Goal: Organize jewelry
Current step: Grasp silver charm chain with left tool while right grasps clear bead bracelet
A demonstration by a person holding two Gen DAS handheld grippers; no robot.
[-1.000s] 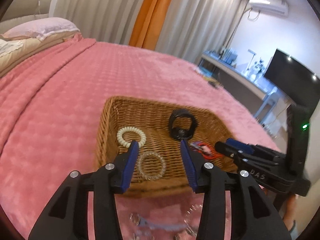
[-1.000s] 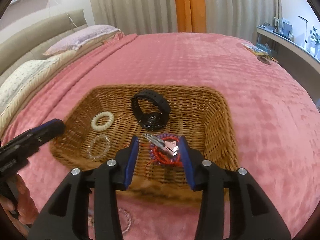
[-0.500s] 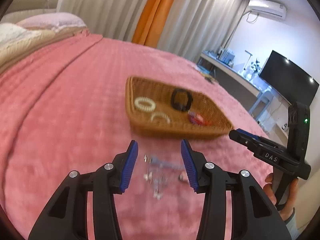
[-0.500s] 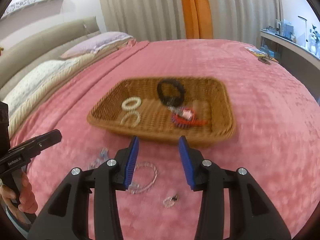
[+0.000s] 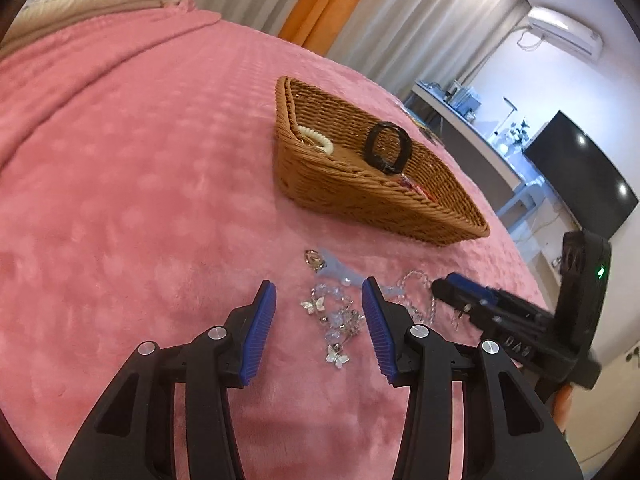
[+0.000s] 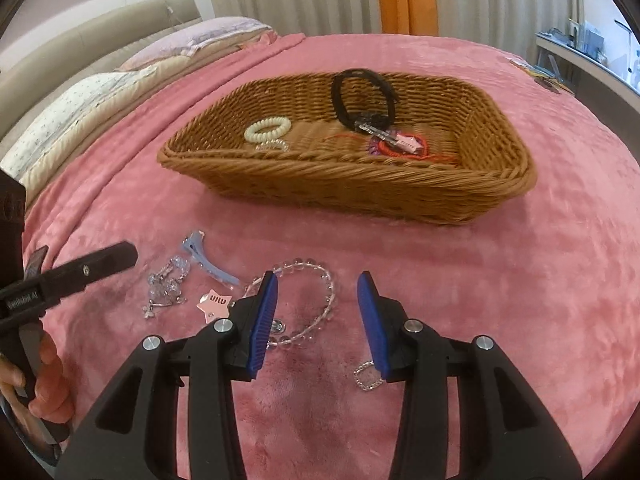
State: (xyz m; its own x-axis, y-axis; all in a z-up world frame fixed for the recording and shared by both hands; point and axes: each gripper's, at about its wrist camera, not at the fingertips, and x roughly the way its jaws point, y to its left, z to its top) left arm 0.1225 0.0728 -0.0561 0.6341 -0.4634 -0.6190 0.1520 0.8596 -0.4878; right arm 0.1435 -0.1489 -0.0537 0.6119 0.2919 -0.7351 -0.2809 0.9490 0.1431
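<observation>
Pick-up step: both jaws half-open, empty. Right gripper (image 6: 316,312) hovers over the bead bracelet (image 6: 320,300), basket (image 6: 360,184) at twelve o'clock; next, lower and close.

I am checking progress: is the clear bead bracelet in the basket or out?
Out. The clear bead bracelet lies on the pink blanket, before the basket.
</observation>
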